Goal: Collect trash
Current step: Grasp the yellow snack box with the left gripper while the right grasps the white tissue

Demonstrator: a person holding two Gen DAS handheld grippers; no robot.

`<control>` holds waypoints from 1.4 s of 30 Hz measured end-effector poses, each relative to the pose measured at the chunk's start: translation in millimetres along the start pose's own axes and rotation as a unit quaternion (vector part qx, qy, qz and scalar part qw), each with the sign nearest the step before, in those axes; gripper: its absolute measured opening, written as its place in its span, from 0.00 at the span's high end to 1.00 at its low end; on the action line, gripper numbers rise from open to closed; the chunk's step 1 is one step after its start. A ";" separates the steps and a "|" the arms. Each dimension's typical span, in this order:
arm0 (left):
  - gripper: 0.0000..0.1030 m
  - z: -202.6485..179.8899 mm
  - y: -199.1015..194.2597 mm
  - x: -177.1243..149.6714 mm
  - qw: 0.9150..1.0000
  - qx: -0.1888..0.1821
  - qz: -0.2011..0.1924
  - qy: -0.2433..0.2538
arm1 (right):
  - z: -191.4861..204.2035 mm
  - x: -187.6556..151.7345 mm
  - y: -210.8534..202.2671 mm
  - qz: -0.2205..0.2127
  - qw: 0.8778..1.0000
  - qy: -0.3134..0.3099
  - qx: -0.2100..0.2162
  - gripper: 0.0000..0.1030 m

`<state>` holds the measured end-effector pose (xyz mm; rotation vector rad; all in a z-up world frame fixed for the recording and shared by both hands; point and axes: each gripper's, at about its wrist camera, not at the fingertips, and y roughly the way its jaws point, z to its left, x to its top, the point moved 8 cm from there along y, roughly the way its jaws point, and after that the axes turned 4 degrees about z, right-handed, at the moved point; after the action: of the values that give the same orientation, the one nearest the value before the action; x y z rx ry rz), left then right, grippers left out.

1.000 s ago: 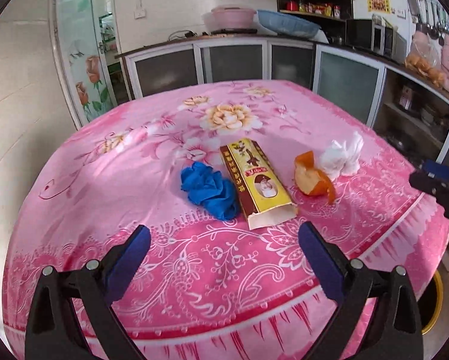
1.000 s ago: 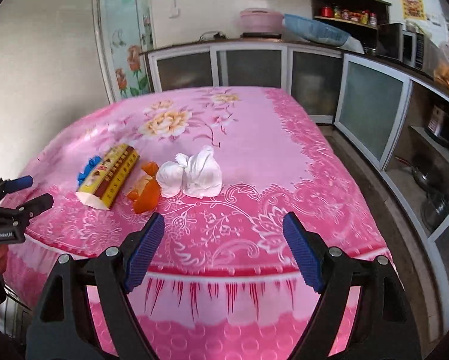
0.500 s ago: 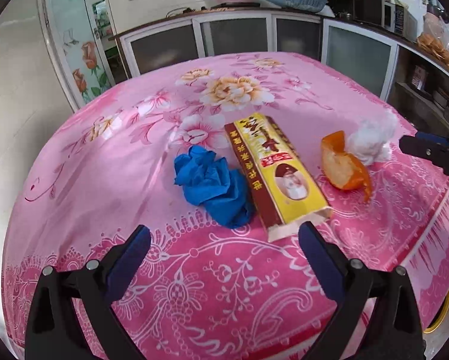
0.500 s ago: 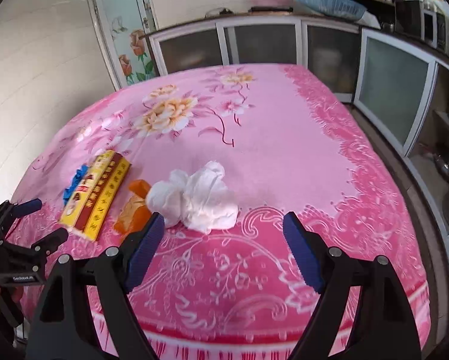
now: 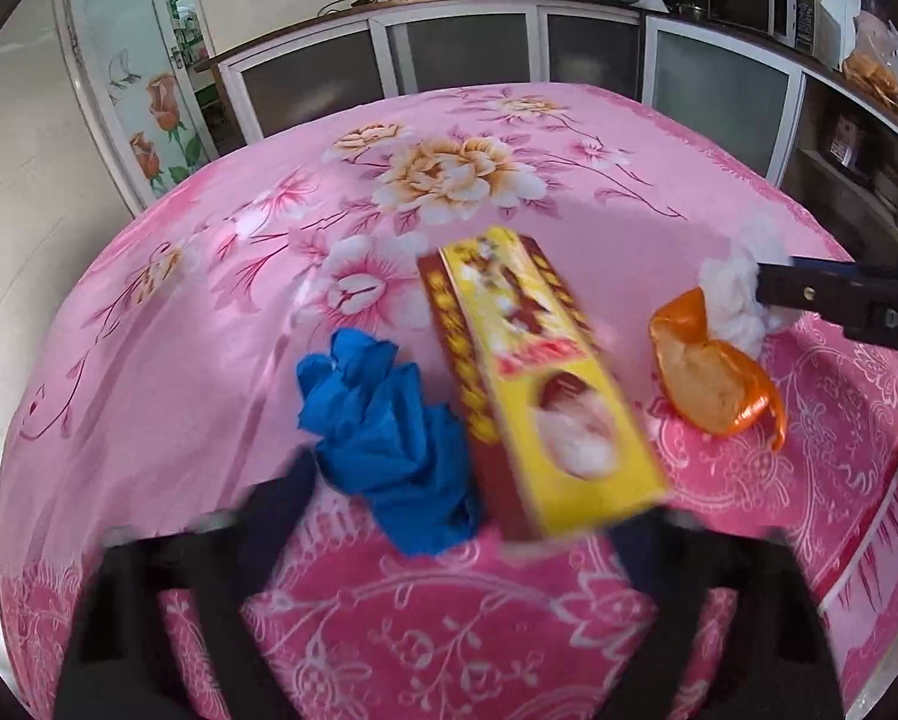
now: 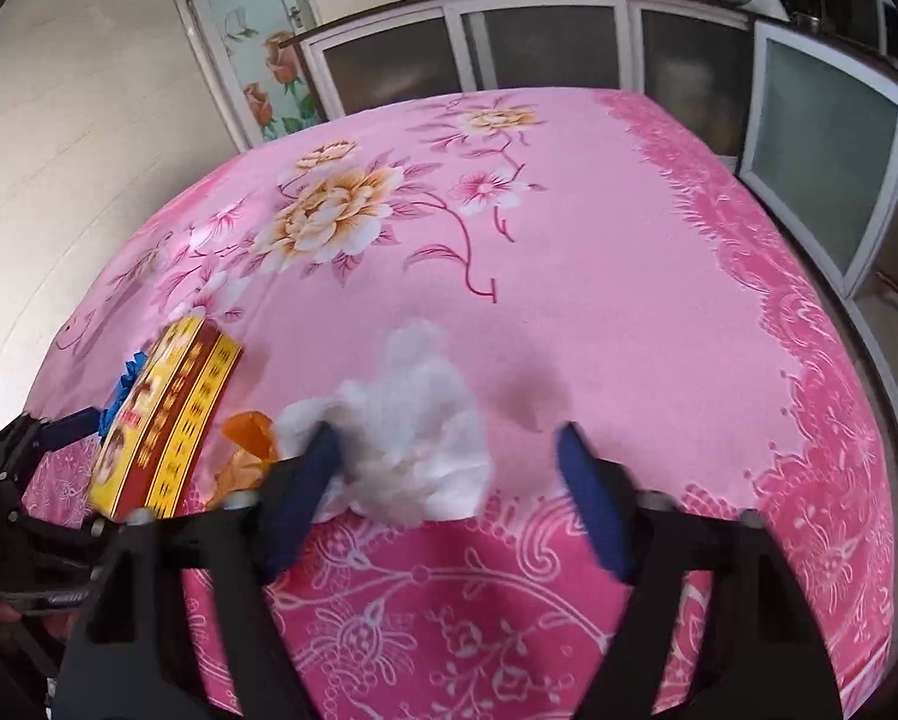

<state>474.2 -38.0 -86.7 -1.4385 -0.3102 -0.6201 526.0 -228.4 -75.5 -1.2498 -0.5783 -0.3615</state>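
Both grippers, the left [image 5: 461, 516] and the right [image 6: 449, 480], stood open; the right should straddle the white tissue [image 6: 413, 420] fully and pinch low against the worktop [image 6: 569, 240].

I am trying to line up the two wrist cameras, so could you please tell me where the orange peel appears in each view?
Left wrist: orange peel right of centre, between the yellow box and the white tissue wad.
Right wrist: peel lower left, partly hidden behind the right gripper.
Shared landmark: the yellow box.
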 end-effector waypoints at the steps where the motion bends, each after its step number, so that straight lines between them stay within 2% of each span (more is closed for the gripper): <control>1: 0.44 0.4 0.7 1.7 1.000 0.000 0.001 -0.001 | 1.4 1.8 -0.4 -0.002 1.000 -0.005 -0.005 0.73; 2: 0.56 0.6 0.7 3.2 1.000 -0.001 0.000 -0.004 | 2.5 4.1 -1.7 -0.007 1.000 -0.012 -0.019 0.88; 3: 0.69 0.0 0.3 4.4 1.000 -0.007 0.000 -0.005 | 3.8 5.4 -2.1 -0.010 1.000 -0.017 -0.024 0.94; 6: 0.83 0.8 -5.3 8.2 0.999 -0.032 -0.002 -0.017 | 6.9 4.3 -3.1 -0.012 1.000 -0.019 -0.019 0.98; 14: 0.88 4.0 -33.5 6.6 0.997 -0.068 -0.026 -0.025 | 13.6 6.7 -33.4 -0.051 0.999 -0.018 -0.004 0.99; 22: 0.88 11.4 -49.1 -8.7 0.996 -0.080 -0.027 -0.033 | 25.5 1.9 -52.3 -0.061 0.998 -0.031 0.000 0.99; 26: 0.84 12.2 -53.1 -21.0 0.996 -0.085 -0.020 -0.030 | 25.2 -3.6 -49.0 -0.054 0.998 -0.032 -0.003 0.99; 27: 0.72 13.4 -55.7 -23.0 0.996 -0.084 -0.023 -0.030 | 24.5 -4.2 -48.6 -0.053 0.998 -0.030 -0.003 0.99; 29: 0.56 15.3 -63.6 -24.3 0.995 -0.086 -0.037 -0.028 | 23.1 -4.1 -48.5 -0.053 0.998 -0.028 -0.004 0.99; 32: 0.56 18.3 -69.6 -25.8 0.996 -0.080 -0.041 -0.024 | 24.2 -3.4 -48.5 -0.054 0.998 -0.028 -0.001 0.99; 34: 0.51 17.8 -72.0 -26.9 0.996 -0.071 -0.044 -0.016 | 25.8 -4.0 -47.8 -0.053 0.998 -0.029 0.000 0.99; 38: 0.38 9.1 -80.2 -23.9 0.995 -0.078 -0.055 -0.009 | 26.3 -4.1 -46.2 -0.053 0.998 -0.028 0.003 0.99; 42: 0.38 -1.7 -72.9 -18.3 0.996 -0.073 -0.048 0.005 | 23.6 -4.4 -42.6 -0.046 0.999 -0.020 0.009 0.99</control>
<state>417.8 -36.8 -37.1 -1.5657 -0.3329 -0.7407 493.8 -218.3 -40.1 -1.2180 -0.6739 -0.4070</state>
